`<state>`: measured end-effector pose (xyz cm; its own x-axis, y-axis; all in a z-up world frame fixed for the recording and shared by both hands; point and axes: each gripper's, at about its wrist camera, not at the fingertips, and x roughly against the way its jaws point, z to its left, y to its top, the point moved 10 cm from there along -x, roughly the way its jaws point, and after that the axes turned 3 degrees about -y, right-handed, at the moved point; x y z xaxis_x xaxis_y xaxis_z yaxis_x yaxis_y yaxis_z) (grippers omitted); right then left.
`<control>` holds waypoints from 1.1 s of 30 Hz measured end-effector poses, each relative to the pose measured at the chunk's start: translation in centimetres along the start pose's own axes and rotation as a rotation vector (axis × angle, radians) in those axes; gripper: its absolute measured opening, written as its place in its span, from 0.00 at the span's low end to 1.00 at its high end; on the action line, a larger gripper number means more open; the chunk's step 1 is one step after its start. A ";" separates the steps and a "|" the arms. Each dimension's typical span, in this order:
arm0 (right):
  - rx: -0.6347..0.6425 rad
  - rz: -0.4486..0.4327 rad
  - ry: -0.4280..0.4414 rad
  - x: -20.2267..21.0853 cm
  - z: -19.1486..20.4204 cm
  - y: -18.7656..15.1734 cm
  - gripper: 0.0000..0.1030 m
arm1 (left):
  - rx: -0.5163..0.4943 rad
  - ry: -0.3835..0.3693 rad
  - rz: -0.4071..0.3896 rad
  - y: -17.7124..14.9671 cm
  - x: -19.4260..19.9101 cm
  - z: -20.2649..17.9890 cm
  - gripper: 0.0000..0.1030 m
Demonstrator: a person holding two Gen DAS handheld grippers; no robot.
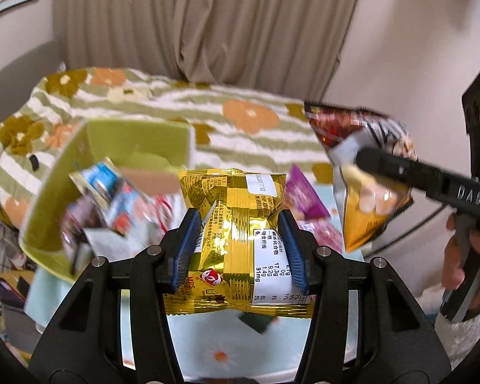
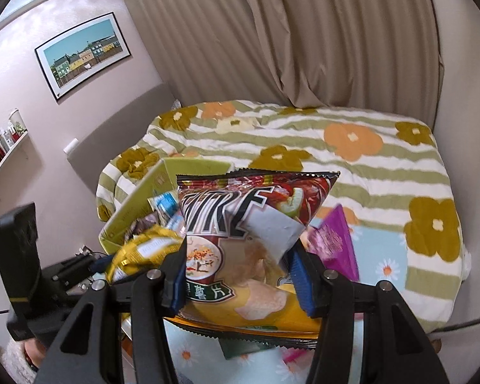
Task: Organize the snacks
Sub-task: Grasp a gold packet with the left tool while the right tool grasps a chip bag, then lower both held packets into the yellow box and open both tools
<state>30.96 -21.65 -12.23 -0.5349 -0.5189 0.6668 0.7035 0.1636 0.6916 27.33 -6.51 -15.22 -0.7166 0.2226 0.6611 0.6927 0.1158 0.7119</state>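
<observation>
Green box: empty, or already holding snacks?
Holding snacks: several packets stick out above the green box rim.

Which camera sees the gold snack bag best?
The left wrist view: the gold bag fills the middle, sharp, pinched in the left gripper. The right wrist view shows only a blurred part of the bag at its left, beside the chip bag.

gold bag (image 1: 236, 240): gold checks, white label
chip bag (image 2: 243, 249): red, yellow
box (image 1: 134, 147): green
blanket (image 2: 352, 166): green-white stripes, orange flowers
pads (image 1: 184, 249): blue
</observation>
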 end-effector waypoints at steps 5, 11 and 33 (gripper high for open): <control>-0.008 -0.012 0.018 -2.8 3.4 2.6 0.48 | 0.015 0.009 -0.034 3.8 0.9 5.4 0.45; -0.037 0.012 0.020 -8.4 7.5 5.0 0.48 | 0.007 0.019 -0.001 7.5 -0.7 13.3 0.45; -0.257 0.154 -0.152 -20.9 10.3 4.5 0.48 | -0.125 -0.042 0.240 10.0 -14.2 25.9 0.93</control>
<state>40.48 -1.46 -20.24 -0.4635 -0.3703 0.8050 0.8660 0.0029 0.5000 46.56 16.59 -23.60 -0.5271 0.2691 0.8061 0.8251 -0.0650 0.5612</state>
